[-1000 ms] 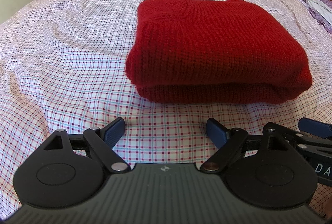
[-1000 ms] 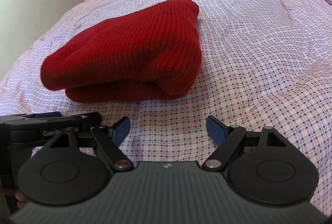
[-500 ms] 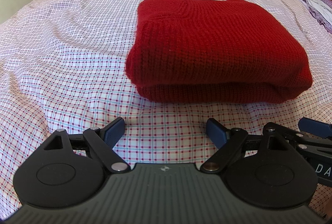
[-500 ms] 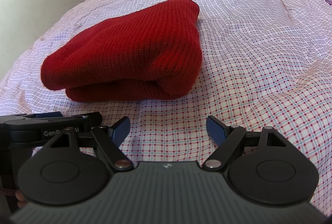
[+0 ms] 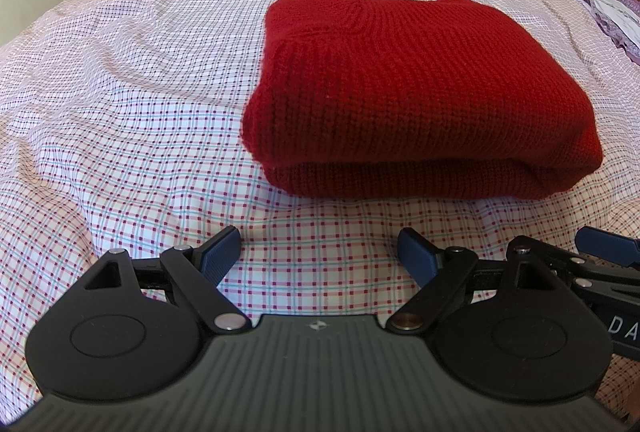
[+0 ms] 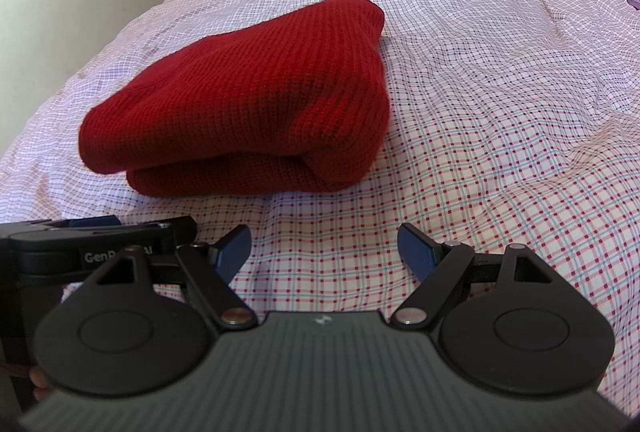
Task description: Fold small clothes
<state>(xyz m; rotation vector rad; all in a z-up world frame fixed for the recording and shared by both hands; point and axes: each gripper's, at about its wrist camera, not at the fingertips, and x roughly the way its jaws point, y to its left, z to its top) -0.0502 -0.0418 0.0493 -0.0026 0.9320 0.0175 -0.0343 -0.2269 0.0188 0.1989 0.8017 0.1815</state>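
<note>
Black left gripper (image 6: pixel 96 228) reads "GenR…AI" (partly hidden) — jaws apart.

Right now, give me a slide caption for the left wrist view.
Folded red knit sweater lying on a checked bedspread, left gripper open and empty in front of it.

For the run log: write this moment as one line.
stage: fold looks done | red sweater: folded, on checked bedsheet | left tongs: open, empty, short of sweater | right tongs: open, empty
</note>
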